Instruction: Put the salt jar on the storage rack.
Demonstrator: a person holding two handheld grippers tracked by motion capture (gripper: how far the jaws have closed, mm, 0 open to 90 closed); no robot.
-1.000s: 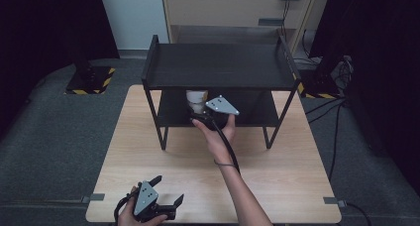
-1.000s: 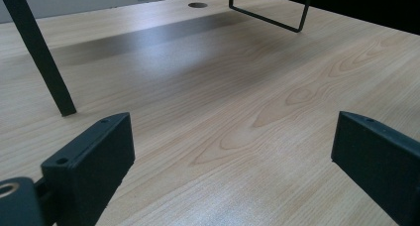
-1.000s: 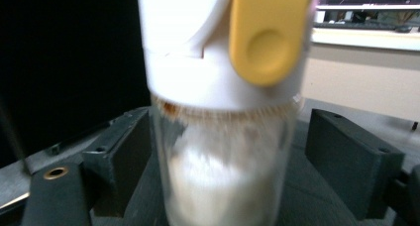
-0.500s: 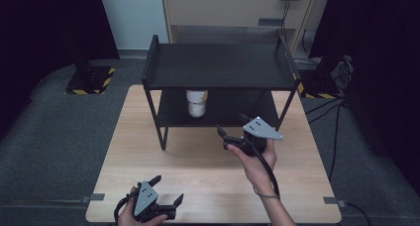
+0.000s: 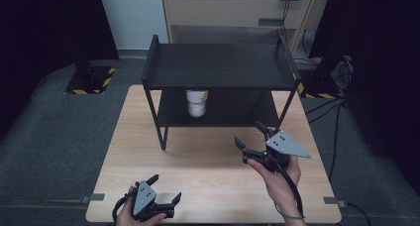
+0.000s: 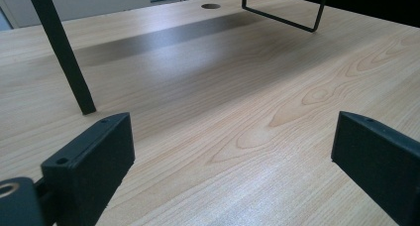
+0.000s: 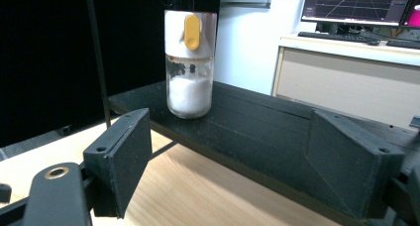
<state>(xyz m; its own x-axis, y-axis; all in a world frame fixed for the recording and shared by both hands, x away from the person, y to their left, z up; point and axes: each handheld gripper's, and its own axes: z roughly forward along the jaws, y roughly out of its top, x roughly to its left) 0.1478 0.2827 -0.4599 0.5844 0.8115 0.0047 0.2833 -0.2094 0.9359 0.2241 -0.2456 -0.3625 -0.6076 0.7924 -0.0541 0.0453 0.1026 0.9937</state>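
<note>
A clear shaker jar (image 5: 197,103) with a white cap and a yellow tab stands upright on the lower tier of a black two-tier shelf (image 5: 220,67). In the right gripper view the jar (image 7: 190,67) holds white powder and rests on the lower board (image 7: 257,132). My right gripper (image 5: 247,133) hovers open over the table, in front of the shelf's right half and apart from the jar. Its jaws (image 7: 228,161) stand wide with nothing between them. My left gripper (image 5: 166,186) is open and empty at the table's near edge.
The shelf stands at the back of a light wooden table (image 5: 198,156). In the left gripper view a shelf leg (image 6: 64,52) rises ahead to the left, with a cable hole (image 6: 211,6) farther off. A desk with monitors (image 7: 356,10) lies beyond the shelf.
My right gripper has drawn back from the jar under the shelf and moved right and nearer, with nothing in it. The jar stays on the lower tier. The left gripper has not moved.
</note>
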